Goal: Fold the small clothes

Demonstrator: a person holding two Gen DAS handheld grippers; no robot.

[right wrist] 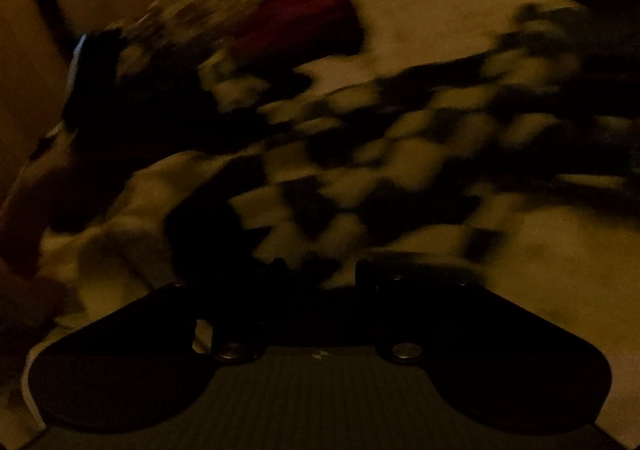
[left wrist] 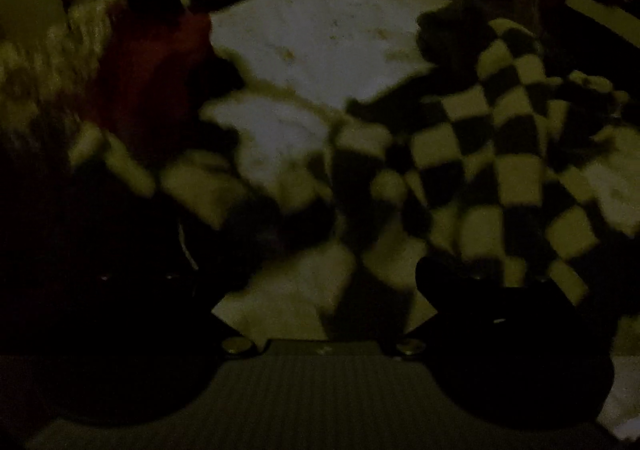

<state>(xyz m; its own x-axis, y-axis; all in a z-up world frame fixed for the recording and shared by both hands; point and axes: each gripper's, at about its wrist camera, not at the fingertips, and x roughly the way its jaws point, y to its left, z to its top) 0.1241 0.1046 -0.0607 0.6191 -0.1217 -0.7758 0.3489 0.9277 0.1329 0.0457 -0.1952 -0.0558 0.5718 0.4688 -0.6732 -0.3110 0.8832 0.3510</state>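
Left gripper (left wrist: 320,282) is standing wide open above the checkered garment (left wrist: 480,154), gripping nothing; right gripper's (right wrist: 320,270) opening cannot be told in the dark.

Dim, motion-blurred checkered cloth (right wrist: 400,154) hides right tongs' (right wrist: 320,270) tips.

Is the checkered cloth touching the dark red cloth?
Cannot tell. In the left wrist view, the checkered cloth and the dark red cloth meet only in dark, blurry shadow, so neither contact nor a gap shows plainly.

Black-and-cream checkered garment (left wrist: 480,154) at three o'clock, dark red cloth (left wrist: 152,62) at ten, pale off-white table (left wrist: 320,38) at twelve.
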